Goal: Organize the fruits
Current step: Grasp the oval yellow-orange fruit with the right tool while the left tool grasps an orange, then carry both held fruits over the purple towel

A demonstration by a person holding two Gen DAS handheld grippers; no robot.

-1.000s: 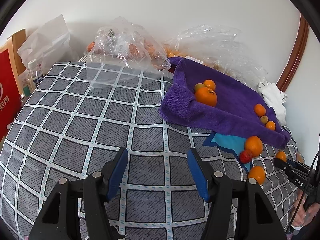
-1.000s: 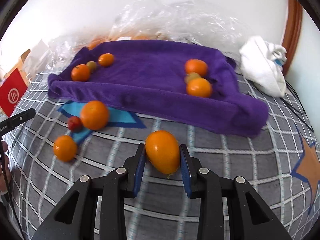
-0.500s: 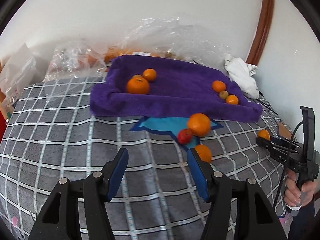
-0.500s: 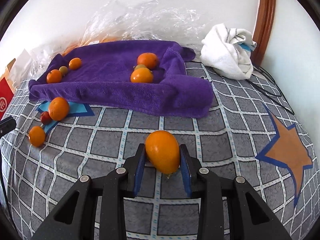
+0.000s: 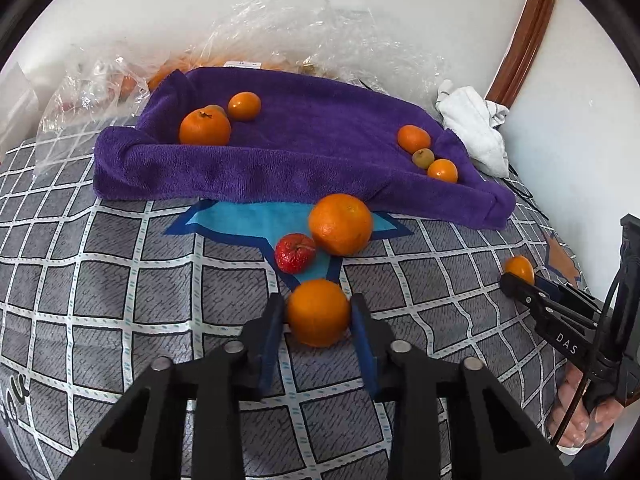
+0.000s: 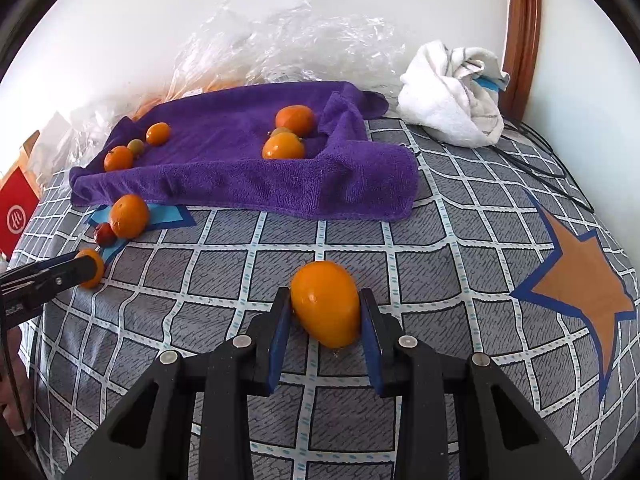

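Observation:
In the left wrist view my left gripper (image 5: pixel 318 316) has its pads against both sides of a small orange (image 5: pixel 318 312) resting on the checked cloth. Beyond it lie a red strawberry (image 5: pixel 294 252) and a big orange (image 5: pixel 340 224) on a blue star patch. A purple towel (image 5: pixel 304 160) holds several oranges and small green fruits. My right gripper (image 6: pixel 324 312) is shut on an oval orange fruit (image 6: pixel 326 304), held just above the cloth; it also shows in the left wrist view (image 5: pixel 519 270).
Crumpled clear plastic bags (image 5: pixel 304 28) with more fruit lie behind the towel against the wall. A white cloth bundle (image 6: pixel 452 108) sits at the back right by a wooden frame (image 6: pixel 522 32). A red box (image 6: pixel 16 216) stands at the left edge.
My left gripper swung right and forward, and its jaws closed around the small orange. My right gripper moved right, away from the towel, still holding the oval fruit.

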